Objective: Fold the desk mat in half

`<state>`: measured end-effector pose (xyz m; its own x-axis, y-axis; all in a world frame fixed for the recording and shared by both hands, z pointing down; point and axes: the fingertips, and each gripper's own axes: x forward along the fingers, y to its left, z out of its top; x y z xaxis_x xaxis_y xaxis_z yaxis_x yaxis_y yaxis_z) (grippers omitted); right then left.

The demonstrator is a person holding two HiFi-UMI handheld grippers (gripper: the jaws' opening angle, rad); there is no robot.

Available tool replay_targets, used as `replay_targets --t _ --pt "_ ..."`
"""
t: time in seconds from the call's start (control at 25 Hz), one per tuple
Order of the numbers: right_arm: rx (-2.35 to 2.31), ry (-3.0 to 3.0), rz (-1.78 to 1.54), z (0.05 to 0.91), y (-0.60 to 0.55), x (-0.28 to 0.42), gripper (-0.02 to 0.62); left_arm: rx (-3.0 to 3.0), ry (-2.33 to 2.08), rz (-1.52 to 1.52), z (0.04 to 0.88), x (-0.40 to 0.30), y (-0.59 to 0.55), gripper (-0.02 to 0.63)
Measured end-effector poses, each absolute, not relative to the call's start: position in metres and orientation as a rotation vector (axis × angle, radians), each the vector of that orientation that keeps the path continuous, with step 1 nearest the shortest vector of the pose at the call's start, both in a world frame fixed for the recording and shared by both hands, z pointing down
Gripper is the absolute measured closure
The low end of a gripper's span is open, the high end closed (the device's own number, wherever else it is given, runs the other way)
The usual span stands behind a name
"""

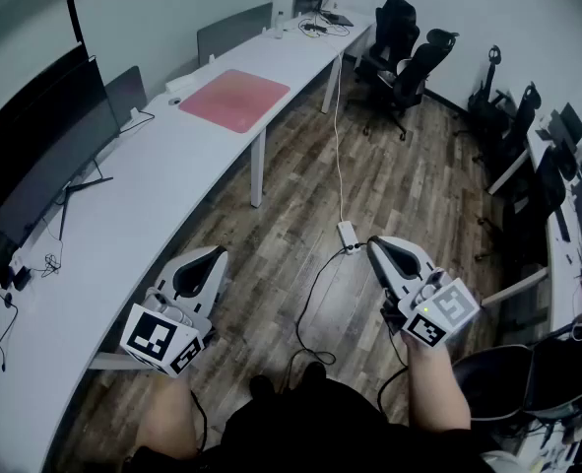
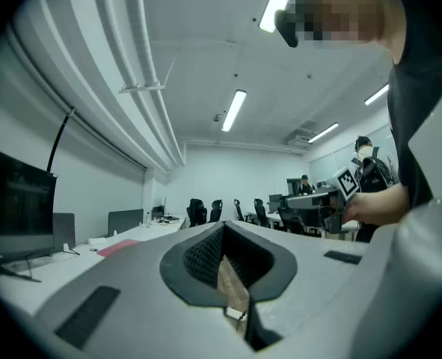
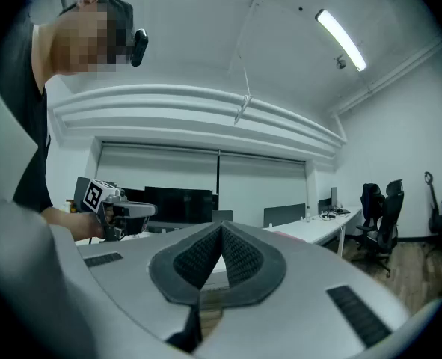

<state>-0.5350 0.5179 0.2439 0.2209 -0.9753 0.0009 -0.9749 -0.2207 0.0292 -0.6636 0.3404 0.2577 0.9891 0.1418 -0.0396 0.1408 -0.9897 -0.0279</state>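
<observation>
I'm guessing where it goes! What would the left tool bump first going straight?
Nothing close: the left tool points past the white desk, over wooden floor; far off, probably the black office chairs.

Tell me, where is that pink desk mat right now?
In the head view the desk mat lies flat on the long white desk, upper left of centre, just before a grey divider panel.

The left gripper (image 1: 210, 260) and right gripper (image 1: 381, 252) hang over the floor (image 1: 300, 205), well apart from the mat (image 1: 233, 98) on the desk (image 1: 153, 180).
</observation>
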Motion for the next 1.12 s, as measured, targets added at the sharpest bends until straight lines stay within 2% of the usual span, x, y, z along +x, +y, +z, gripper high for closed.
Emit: replay_targets --t 0.16,0.32,1.12 --pt "2.476 -1.935 -0.017 0.245 0.539 -0.537 0.595 -3.196 -0.174 0.139 0.248 -0.678 0.341 0.601" --pt "2.506 -1.929 -0.034 0.243 0.560 -0.528 0.595 -3.178 -0.150 0.075 0.252 -0.672 0.358 0.597" --pt "2.472 -2.013 -0.102 0.255 0.672 -0.473 0.594 -3.118 -0.156 -0.027 0.262 -0.579 0.484 0.603"
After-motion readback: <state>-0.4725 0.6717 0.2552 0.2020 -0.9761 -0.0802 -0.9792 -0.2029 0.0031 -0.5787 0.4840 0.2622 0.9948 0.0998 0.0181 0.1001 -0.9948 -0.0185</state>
